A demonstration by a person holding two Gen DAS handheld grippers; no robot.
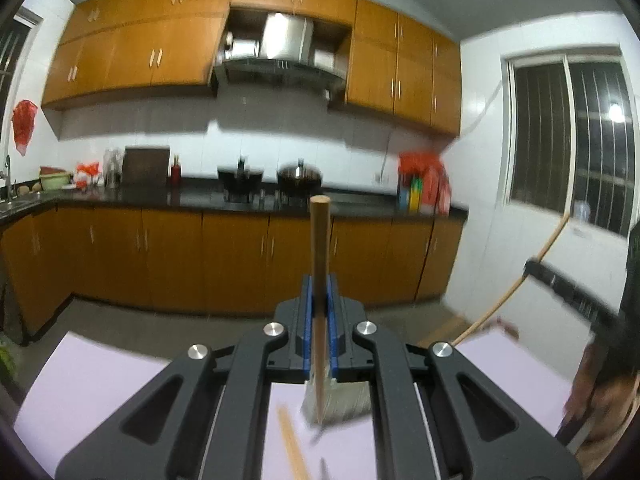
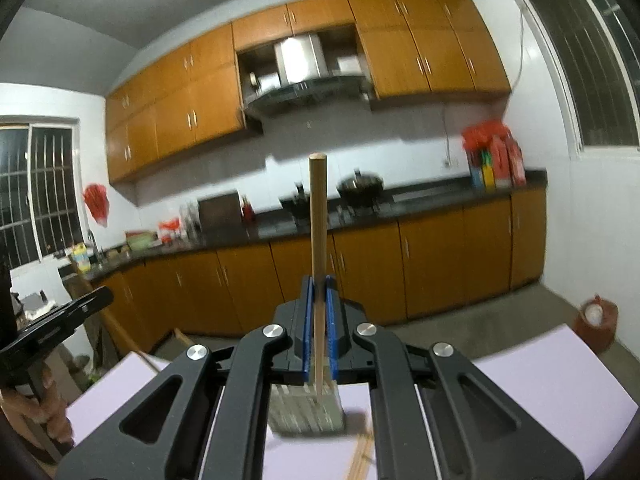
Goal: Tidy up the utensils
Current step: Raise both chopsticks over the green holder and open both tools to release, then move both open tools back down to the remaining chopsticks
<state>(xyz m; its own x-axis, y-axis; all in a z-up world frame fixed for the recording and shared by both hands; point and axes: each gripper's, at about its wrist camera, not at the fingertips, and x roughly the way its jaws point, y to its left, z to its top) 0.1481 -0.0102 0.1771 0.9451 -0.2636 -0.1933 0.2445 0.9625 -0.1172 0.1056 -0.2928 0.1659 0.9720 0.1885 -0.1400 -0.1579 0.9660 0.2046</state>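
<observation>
My left gripper (image 1: 320, 300) is clamped on one chopstick (image 1: 319, 248), standing upright at frame centre; my right gripper (image 2: 319, 296) pinches another chopstick (image 2: 318, 220), upright above the holder (image 2: 306, 410).

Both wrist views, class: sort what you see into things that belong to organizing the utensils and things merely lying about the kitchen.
Part of the job:
- chopstick in left claw
- chopstick in right claw
- grey holder
- loose chopsticks

Lying about:
- wok
- red bag
- green basin
</observation>
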